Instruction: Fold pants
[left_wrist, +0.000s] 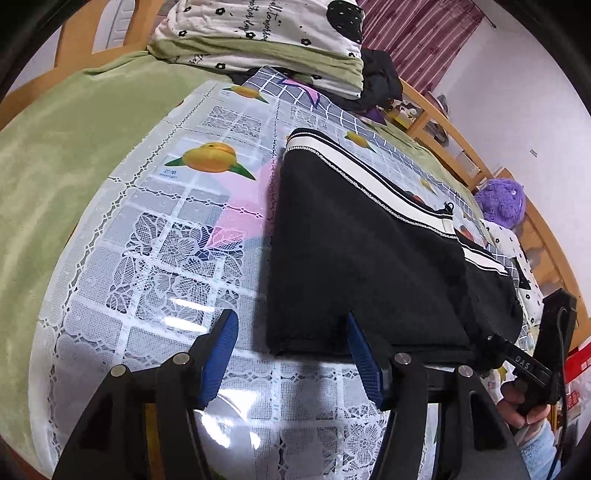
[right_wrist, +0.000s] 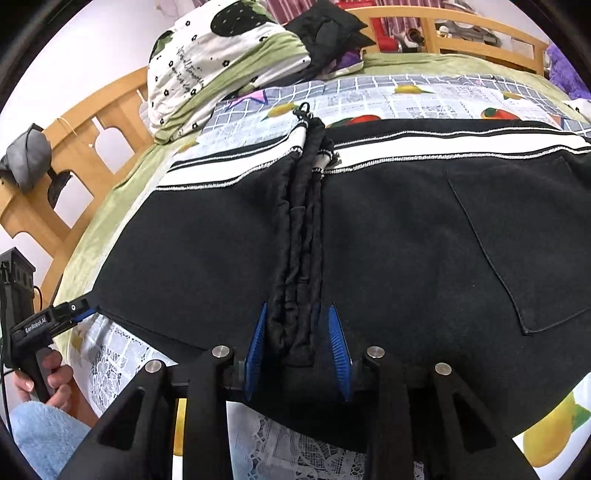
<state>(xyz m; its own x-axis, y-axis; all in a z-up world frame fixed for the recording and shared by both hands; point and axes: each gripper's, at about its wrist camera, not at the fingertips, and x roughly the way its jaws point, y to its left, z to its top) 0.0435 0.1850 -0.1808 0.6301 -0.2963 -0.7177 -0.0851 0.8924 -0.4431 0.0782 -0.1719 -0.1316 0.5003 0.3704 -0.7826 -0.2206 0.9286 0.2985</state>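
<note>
The left gripper (left_wrist: 291, 354) fills the bottom of its own view, its two blue-padded fingers (left_wrist: 218, 363) standing apart over the lace-patterned plastic tablecloth (left_wrist: 155, 258); the right-hand finger lies at the near corner of the black pants (left_wrist: 369, 258), and nothing is pinched between them. In the other wrist view, the right gripper (right_wrist: 297, 347) sits at bottom centre with its two blue pads (right_wrist: 338, 347) either side of a bunched vertical ridge of black fabric (right_wrist: 299, 258); the pads are close on the fabric, but whether they press it cannot be told. A hand (right_wrist: 48, 380) in a pale blue fuzzy sleeve (right_wrist: 40, 432) shows at the lower left of that view, holding the other gripper's handle. The single pair of pants lies flat across the middle of both views, a patch pocket (right_wrist: 517, 243) at the right, and beyond it one white waistband with black stripes (right_wrist: 443, 146) and a drawstring end (right_wrist: 303, 110). No containers are in view. Further back, a green blanket (left_wrist: 66, 155) borders the cloth. At the top lies one folded floral quilt (left_wrist: 258, 37), with dark clothing (right_wrist: 325, 29) beside it, one purple plush toy (left_wrist: 500, 201) at the right edge, and a wooden bed frame (right_wrist: 74, 155) behind.
</note>
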